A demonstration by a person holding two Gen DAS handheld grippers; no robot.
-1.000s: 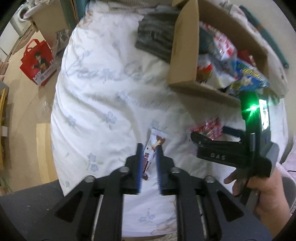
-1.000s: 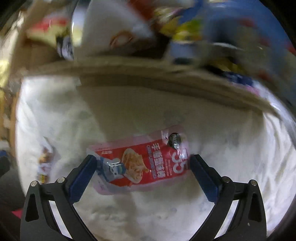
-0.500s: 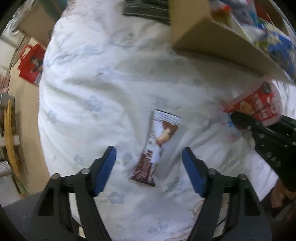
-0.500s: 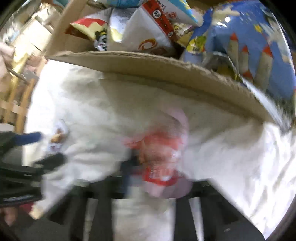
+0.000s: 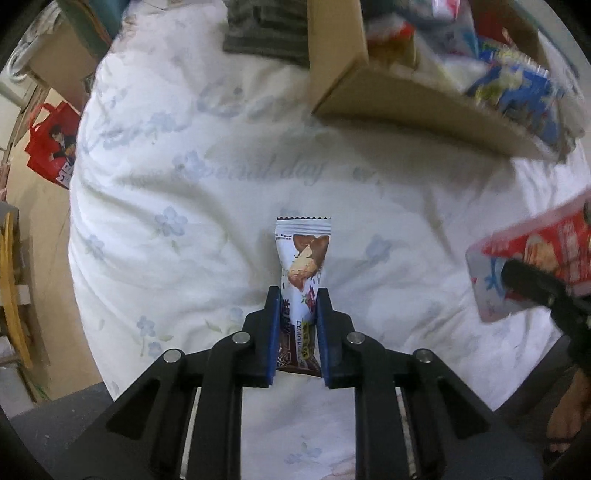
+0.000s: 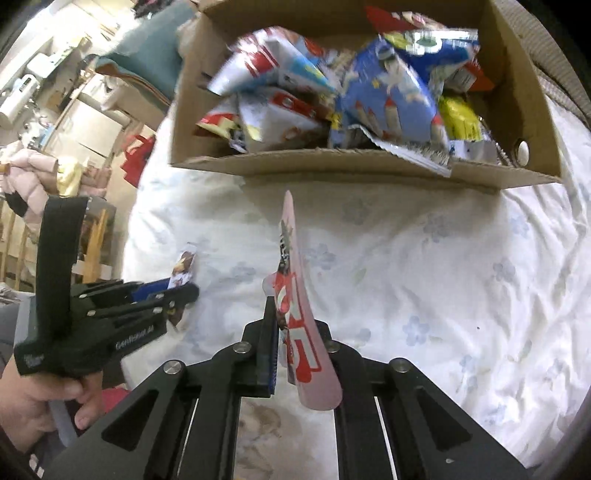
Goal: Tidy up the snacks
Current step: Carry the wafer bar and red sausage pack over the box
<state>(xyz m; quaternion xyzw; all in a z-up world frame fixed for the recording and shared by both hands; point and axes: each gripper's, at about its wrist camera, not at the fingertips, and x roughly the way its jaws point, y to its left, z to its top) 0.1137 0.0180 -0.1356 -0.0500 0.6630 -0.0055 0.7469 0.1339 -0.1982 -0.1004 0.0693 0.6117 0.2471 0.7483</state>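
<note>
Covering most of both views, a white bedspread with pale blue flowers lies rumpled under everything else; on it, at the far side, sits a cardboard box heaped with snack bags, a blue one lying on top near the front wall; a dark striped cloth lies just beside the box in the left wrist view, and a red bag stands on the floor off the bed's edge; the left gripper is clamped on the lower half of a white and brown snack bar, whose upper end points toward the box, and whether the bar touches the bedspread cannot be told; the right gripper pinches a red and pink packet edge-on between its fingers, the packet raised off the bedspread, short of the box's front wall; the two grippers sit near each other, the left one apart to the left of the packet.
</note>
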